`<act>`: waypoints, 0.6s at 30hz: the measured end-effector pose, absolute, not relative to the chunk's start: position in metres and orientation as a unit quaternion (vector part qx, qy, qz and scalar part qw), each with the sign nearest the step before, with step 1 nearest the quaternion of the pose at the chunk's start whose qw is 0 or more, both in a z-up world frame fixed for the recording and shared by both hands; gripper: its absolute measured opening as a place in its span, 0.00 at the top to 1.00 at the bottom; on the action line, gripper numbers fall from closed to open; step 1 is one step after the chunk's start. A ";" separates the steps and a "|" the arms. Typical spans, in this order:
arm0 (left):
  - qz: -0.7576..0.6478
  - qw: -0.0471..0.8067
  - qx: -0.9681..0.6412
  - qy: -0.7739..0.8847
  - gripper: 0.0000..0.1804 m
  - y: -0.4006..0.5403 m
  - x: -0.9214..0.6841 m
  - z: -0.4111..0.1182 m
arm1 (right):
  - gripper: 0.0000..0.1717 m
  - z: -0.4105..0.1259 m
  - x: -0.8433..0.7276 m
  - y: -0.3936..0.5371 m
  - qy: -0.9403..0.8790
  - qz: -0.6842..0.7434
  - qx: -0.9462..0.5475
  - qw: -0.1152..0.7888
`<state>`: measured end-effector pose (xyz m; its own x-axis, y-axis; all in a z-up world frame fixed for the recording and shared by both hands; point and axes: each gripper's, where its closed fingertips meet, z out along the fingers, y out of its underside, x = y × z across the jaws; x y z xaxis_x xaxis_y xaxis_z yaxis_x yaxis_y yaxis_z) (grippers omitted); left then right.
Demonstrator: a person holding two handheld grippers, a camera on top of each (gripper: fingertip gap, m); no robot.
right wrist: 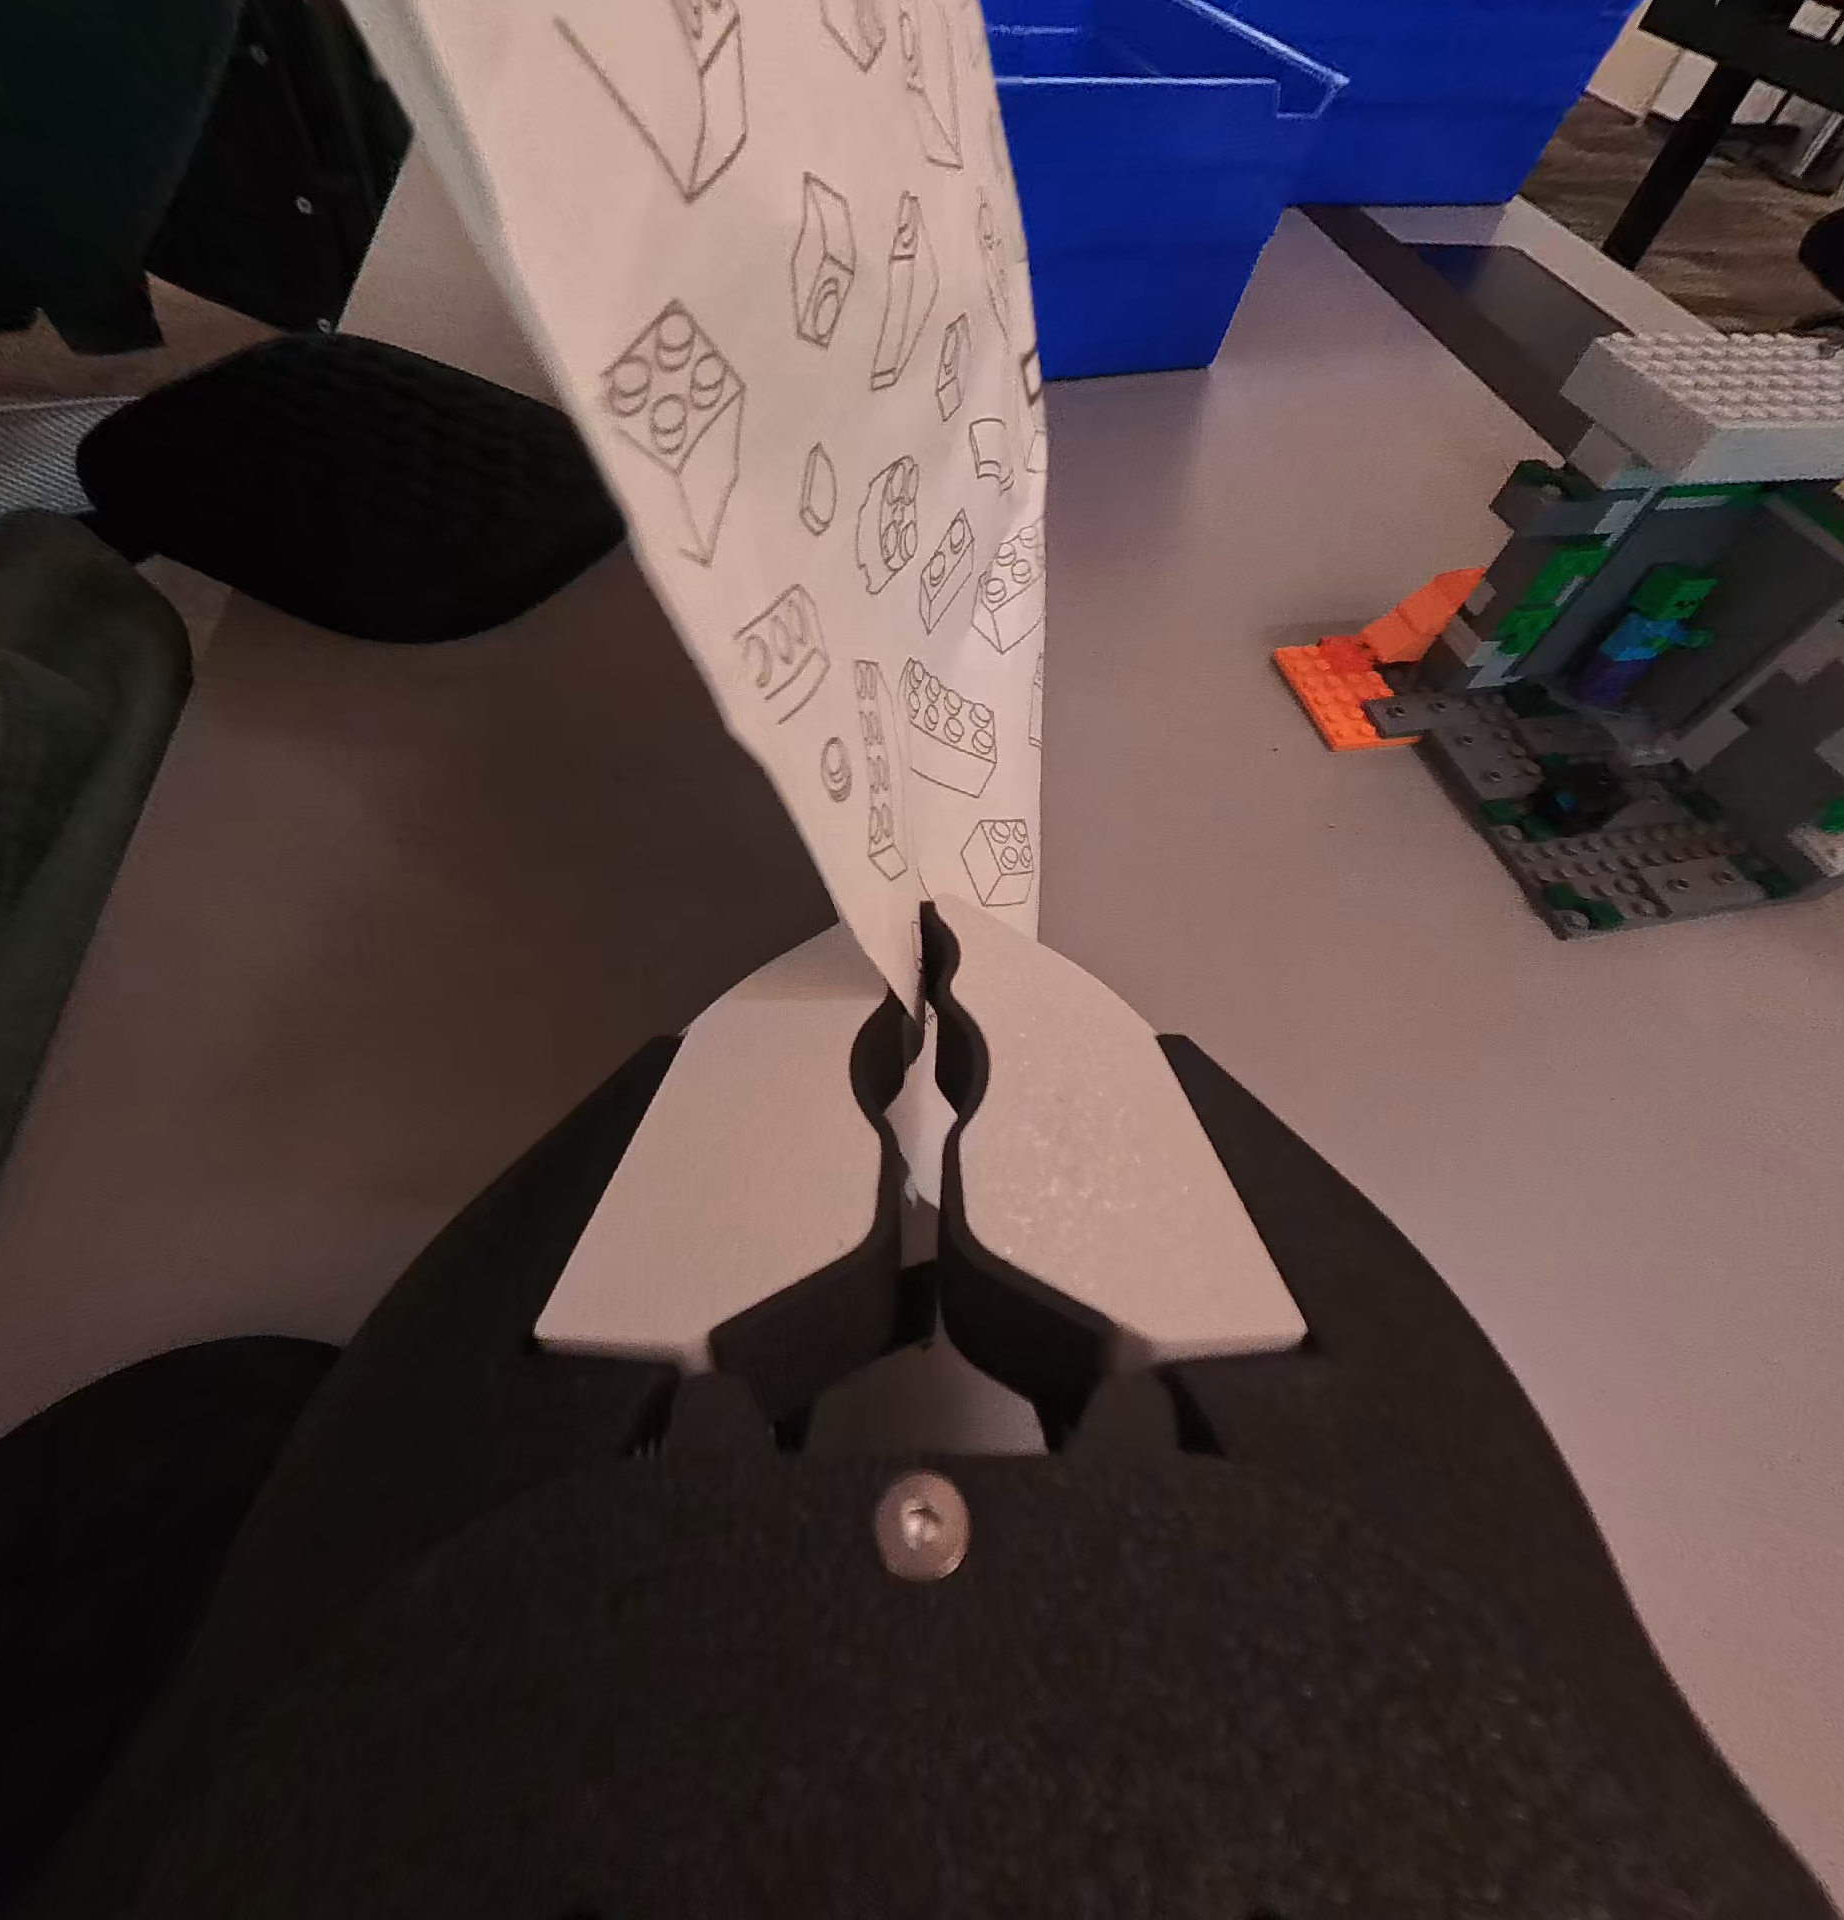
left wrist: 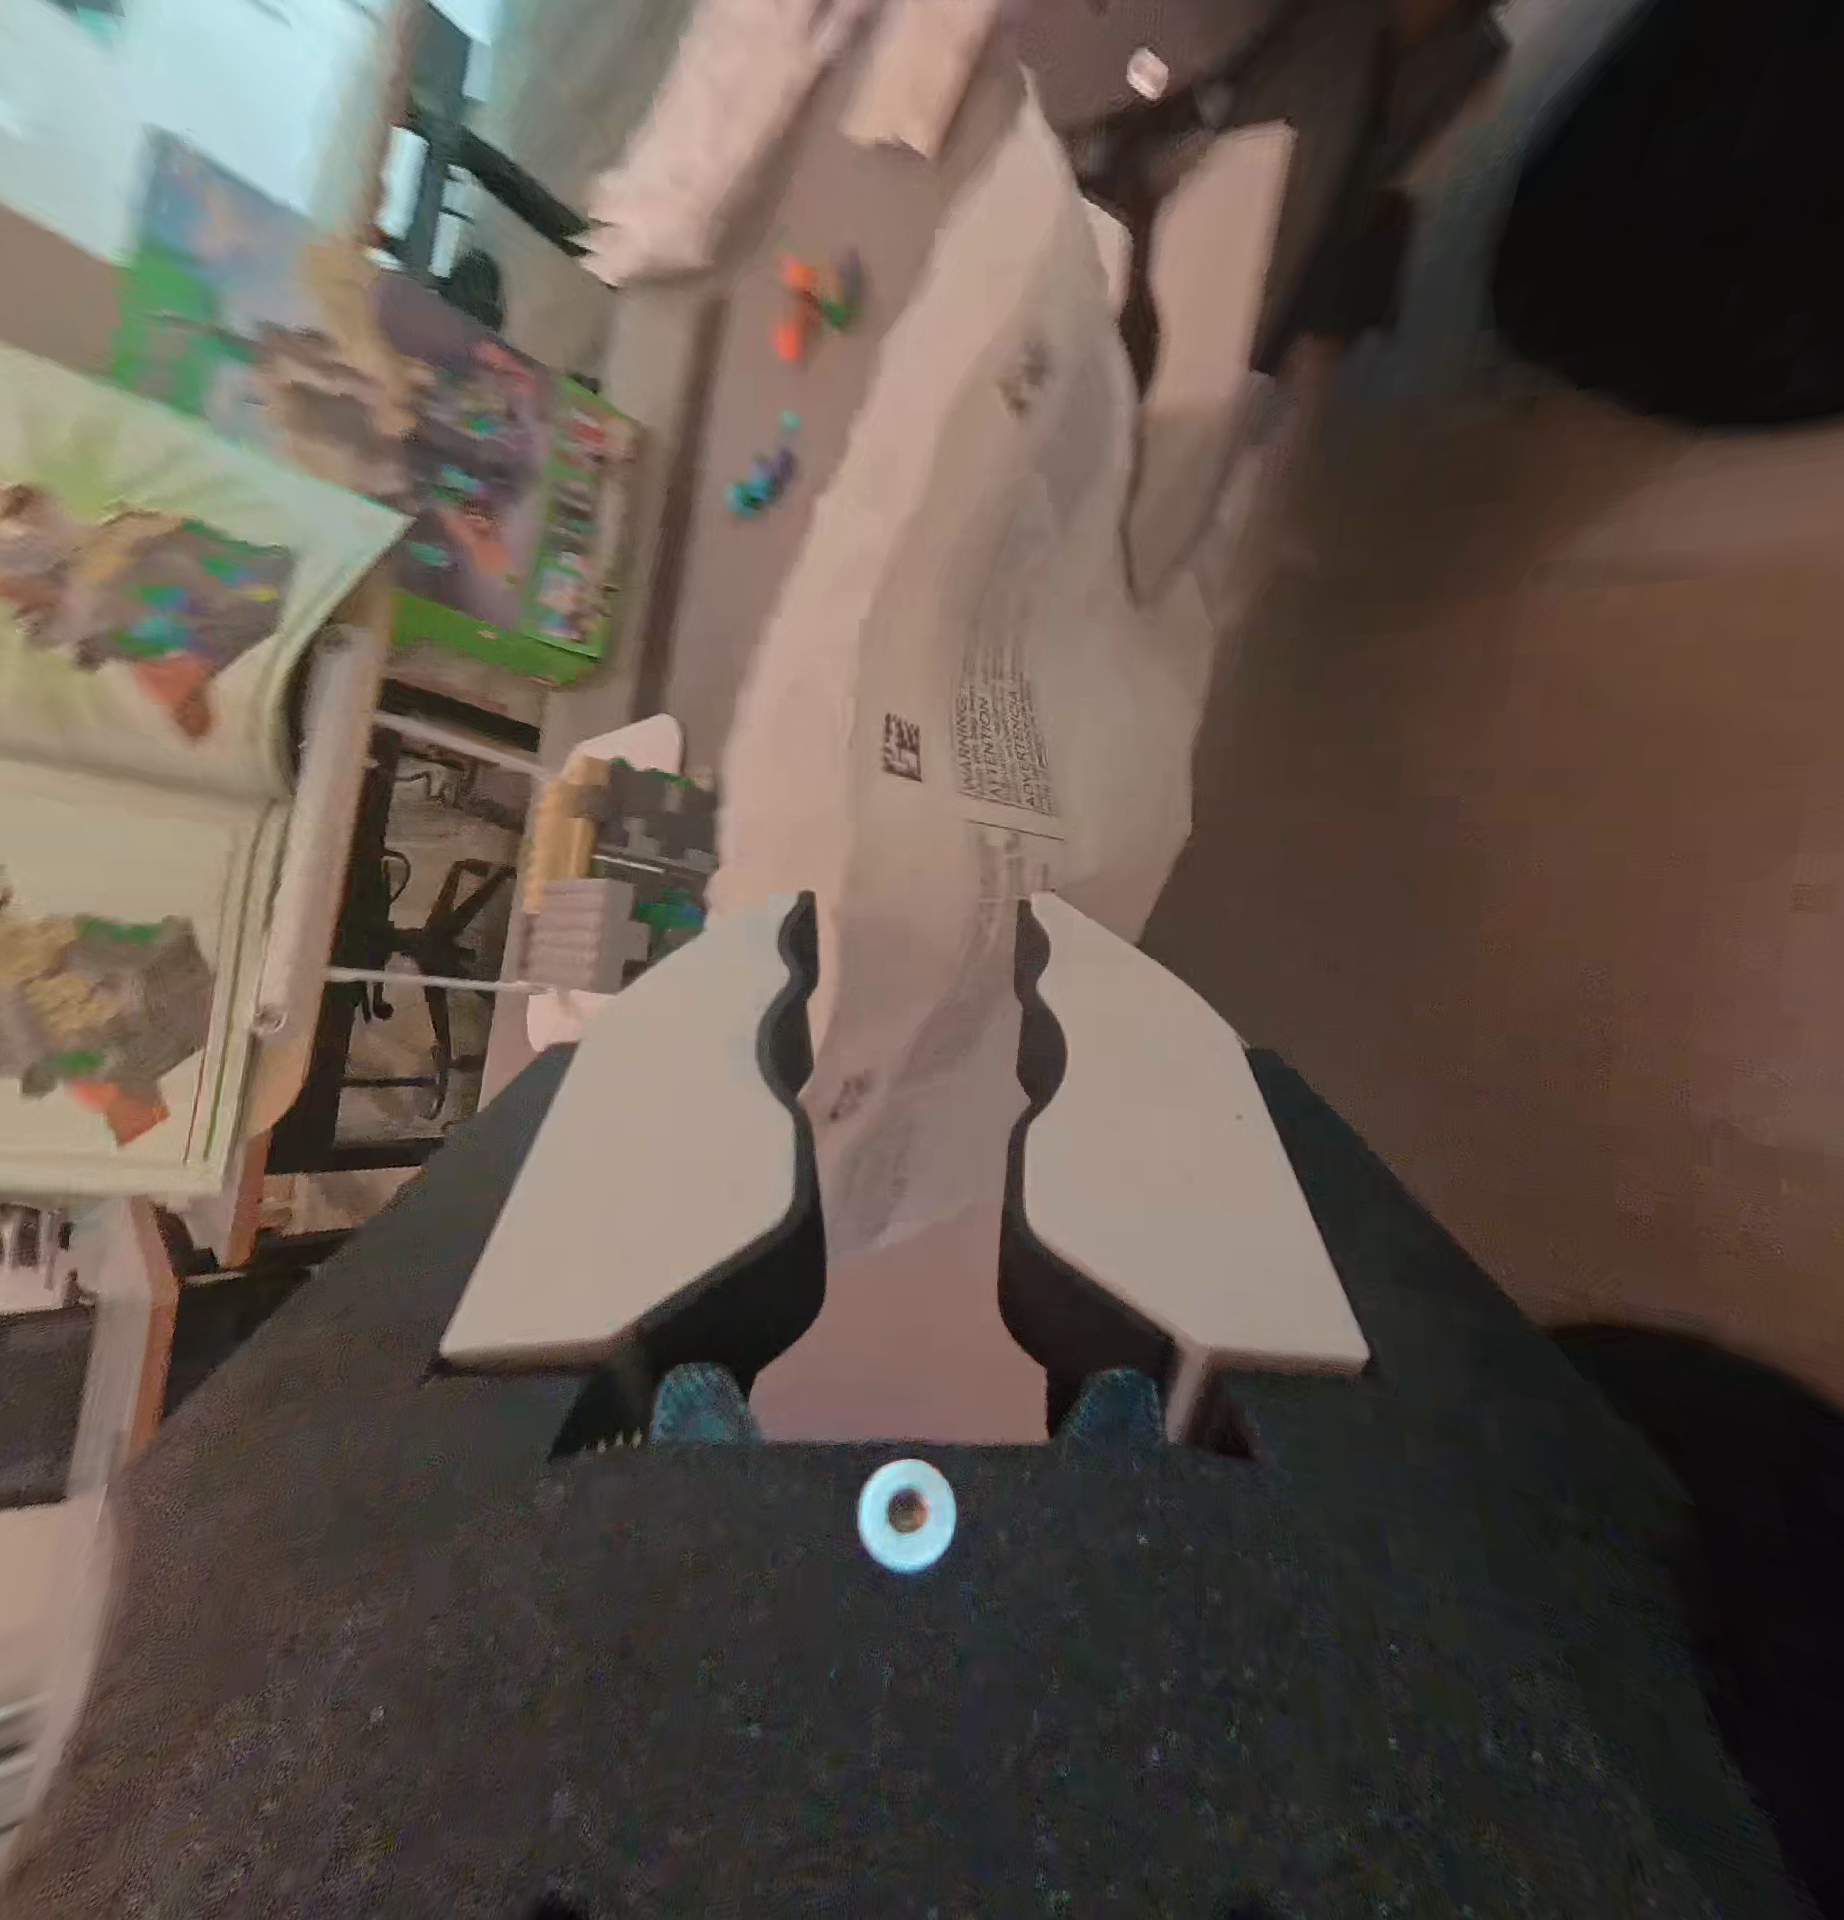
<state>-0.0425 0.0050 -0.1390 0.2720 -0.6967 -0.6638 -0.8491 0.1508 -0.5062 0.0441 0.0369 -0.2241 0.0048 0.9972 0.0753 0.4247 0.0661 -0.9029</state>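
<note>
Right claw (right wrist: 926, 997) clamped shut on the bottom edge of a white paper bag (right wrist: 793, 436); both wavy black pads (right wrist: 965, 1060) press the thin paper. Bag's long axis runs straight ahead and up from the tips, widening away from the claw. Matte, creased paper, printed with grey outline drawings of toy bricks. Left of the claw a black knitted item (right wrist: 346, 488) lies on the smooth grey bench (right wrist: 1313, 1091). Ahead to the right sit blue plastic bins (right wrist: 1157, 208). Well right of the claw stands a studded grey, green and orange brick model (right wrist: 1645, 665).

Left claw (left wrist: 916, 935) open, pads (left wrist: 788, 997) well apart. View blurred and rolled sideways. The same white bag (left wrist: 1001, 623) shows in the gap and stretches ahead beyond the tips; whether either pad touches it, cannot tell. Printed text block on this side. Just left of the tips the brick model (left wrist: 617, 862); farther left an open instruction booklet (left wrist: 107, 727) and a green box (left wrist: 513, 499). Loose coloured pieces (left wrist: 809, 301) far ahead.
</note>
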 end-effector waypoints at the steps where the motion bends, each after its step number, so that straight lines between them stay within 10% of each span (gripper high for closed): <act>1: 0.100 0.456 -0.638 0.612 0.82 0.006 -0.041 -0.145 | 1.00 -0.225 0.044 0.036 -0.611 0.349 -0.585 0.403; 10: 0.200 0.394 -0.574 0.689 1.00 -0.002 -0.040 -0.176 | 0.92 -0.228 0.054 0.036 -0.598 0.346 -0.627 0.360; 12: 0.213 0.378 -0.568 0.699 1.00 -0.003 -0.043 -0.181 | 0.75 -0.207 0.057 0.028 -0.594 0.379 -0.629 0.328; 18: 0.236 0.345 -0.582 0.698 1.00 0.004 -0.049 -0.185 | 0.72 -0.100 0.049 0.003 -0.604 0.385 -0.597 0.361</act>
<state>-0.0490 0.0041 -0.1850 -0.0851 -0.6491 -0.7559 -0.9747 0.2115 -0.0719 0.0492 0.0032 -0.1001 -0.0275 0.9993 -0.0244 0.4435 -0.0097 -0.8962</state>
